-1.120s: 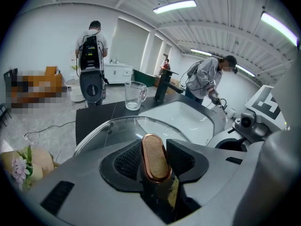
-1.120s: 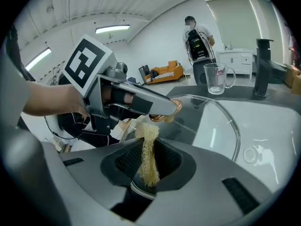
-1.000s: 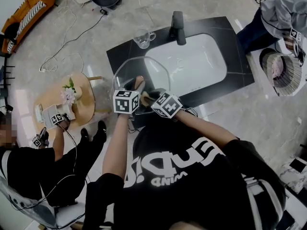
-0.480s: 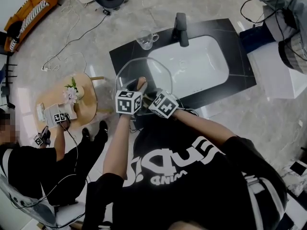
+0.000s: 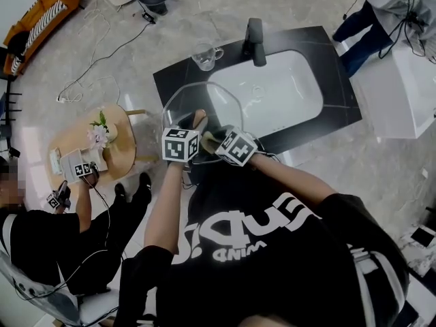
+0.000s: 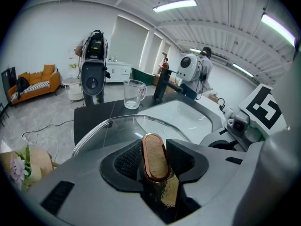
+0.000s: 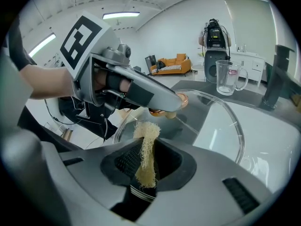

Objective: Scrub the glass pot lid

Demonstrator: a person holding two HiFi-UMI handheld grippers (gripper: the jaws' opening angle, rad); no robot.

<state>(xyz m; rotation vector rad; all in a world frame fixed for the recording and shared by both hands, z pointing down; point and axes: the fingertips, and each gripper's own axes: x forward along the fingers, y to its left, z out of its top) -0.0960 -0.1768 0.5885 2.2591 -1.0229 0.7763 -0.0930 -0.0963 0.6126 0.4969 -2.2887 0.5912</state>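
Note:
The glass pot lid (image 5: 199,98) is held tilted over the black counter's near left corner, beside the sink. My left gripper (image 5: 193,125) is shut on its wooden, copper-rimmed knob (image 6: 153,157), with the glass rim (image 6: 123,123) curving just beyond the jaws. My right gripper (image 5: 215,139) is shut on a pale yellow loofah scrubber (image 7: 145,155) whose frayed tip sticks out towards the lid (image 7: 225,124). In the right gripper view the left gripper (image 7: 141,91) crosses in front, gripping the knob (image 7: 181,100). The scrubber tip hangs close to the glass; contact cannot be told.
A white sink basin (image 5: 276,87) with a black faucet (image 5: 254,39) is set into the black counter (image 5: 170,77). A glass mug (image 5: 204,54) stands at the counter's far left. A round wooden table with flowers (image 5: 102,138) and a seated person are at the left.
The right gripper has rolled slightly beside the lid, hardly shifting. The left gripper and lid stay put. The person at the top right has moved further away.

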